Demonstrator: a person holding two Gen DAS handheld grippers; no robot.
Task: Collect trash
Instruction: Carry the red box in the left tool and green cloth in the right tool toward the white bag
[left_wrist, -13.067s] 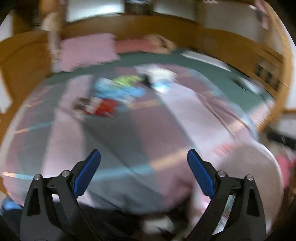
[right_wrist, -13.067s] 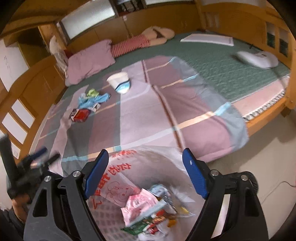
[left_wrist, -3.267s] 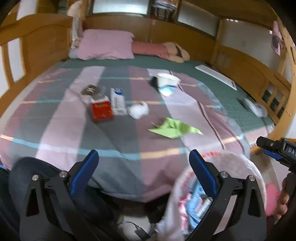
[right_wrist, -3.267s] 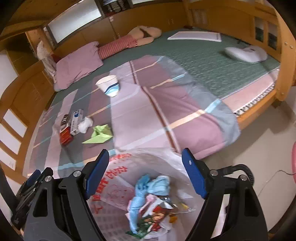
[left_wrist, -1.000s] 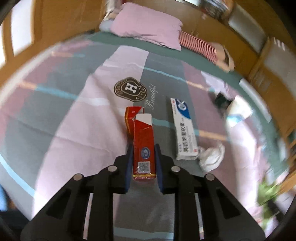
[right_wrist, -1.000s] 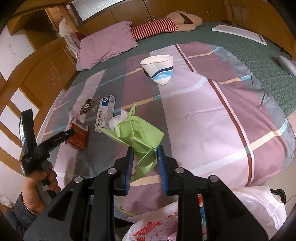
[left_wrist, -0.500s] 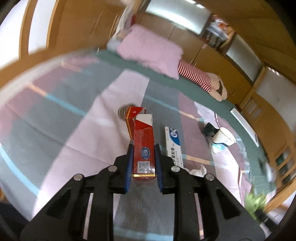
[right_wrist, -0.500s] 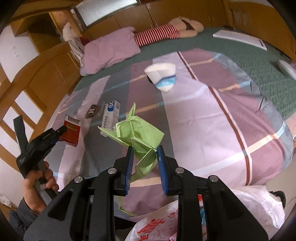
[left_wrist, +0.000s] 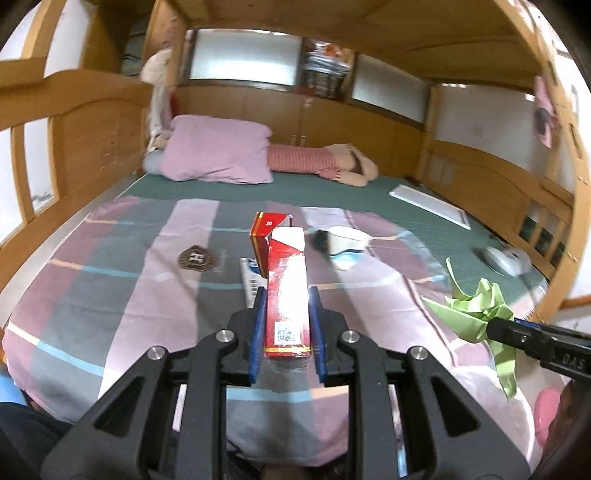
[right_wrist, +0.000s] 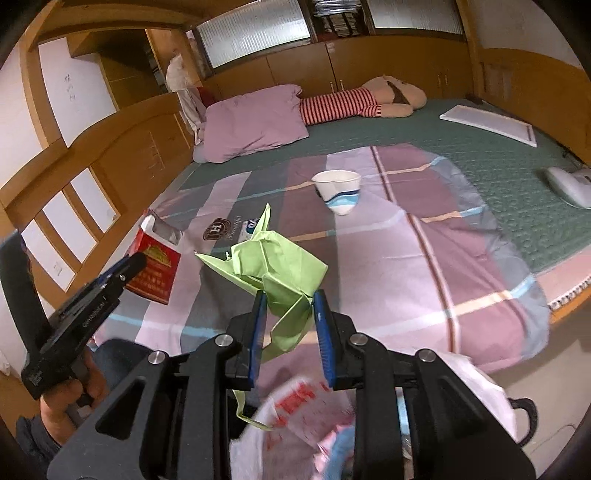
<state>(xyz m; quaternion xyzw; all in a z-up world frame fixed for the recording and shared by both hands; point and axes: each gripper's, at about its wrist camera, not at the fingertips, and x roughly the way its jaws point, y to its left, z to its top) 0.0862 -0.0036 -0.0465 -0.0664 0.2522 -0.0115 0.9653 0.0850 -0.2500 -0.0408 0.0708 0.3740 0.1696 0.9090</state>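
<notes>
Two grippers are each holding a piece of trash above the bed, and we are seeing both lifted clear of the striped blanket (right_wrist: 424, 258). We are watching the left gripper (left_wrist: 286, 325) pointing forward and slightly downward across the bed, its blue pads squeezed in tight on the red carton (left_wrist: 286, 295), which is sticking out lengthwise between them with its torn white flap at the far end. In the right wrist view that same gripper (right_wrist: 127, 271) is reaching in from the lower left, gripped by a hand (right_wrist: 66, 398) (only the knuckles and a bit of sleeve are showing), with the carton (right_wrist: 155, 273) tilting up from its tip.

We are finding the right gripper (right_wrist: 288, 317) angled more steeply down, its pads closed narrowly on the crumpled green paper (right_wrist: 273, 266), which is fanning out above the fingers and trailing a strip below them. Beneath it the white trash bag (right_wrist: 472, 384) with red print is sitting at the frame's bottom edge, blurred and half covered by the gripper's body, so we are not able to make out its contents.

Still lying on the blanket are a paper cup (right_wrist: 338, 190) on its side and a blue-and-white box (left_wrist: 251, 280), mostly hidden behind the carton and, in the other view, behind the green paper.
</notes>
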